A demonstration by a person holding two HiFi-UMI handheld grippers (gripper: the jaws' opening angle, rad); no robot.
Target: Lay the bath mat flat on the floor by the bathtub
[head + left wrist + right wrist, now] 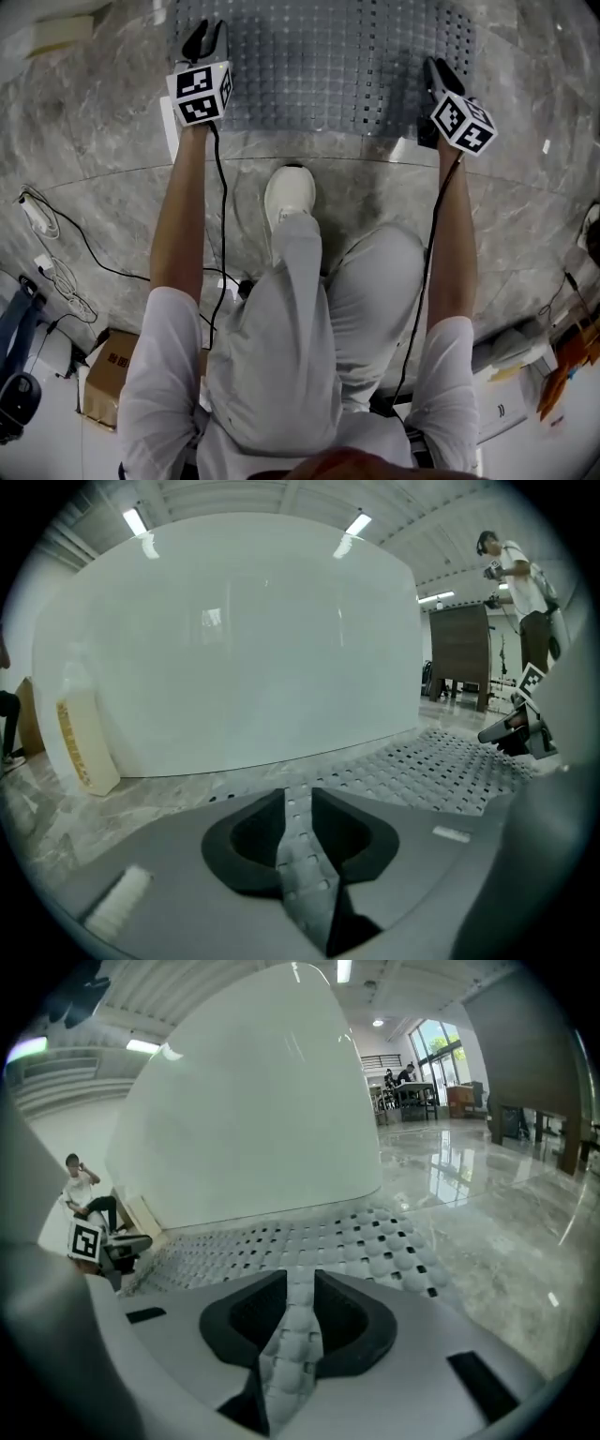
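Bath mat [328, 66] lying on the marble floor [112, 141] beside the white bathtub [234, 639], left gripper [204, 37] pinching its near edge, right gripper [437, 70] pinching the same edge.

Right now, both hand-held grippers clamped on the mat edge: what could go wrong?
1. The left hand-held gripper and the right hand-held gripper each pinch the near edge of the bath mat. Letting go unevenly may leave a raised fold there.
2. The shoe stands just behind that edge and could scuff it askew.
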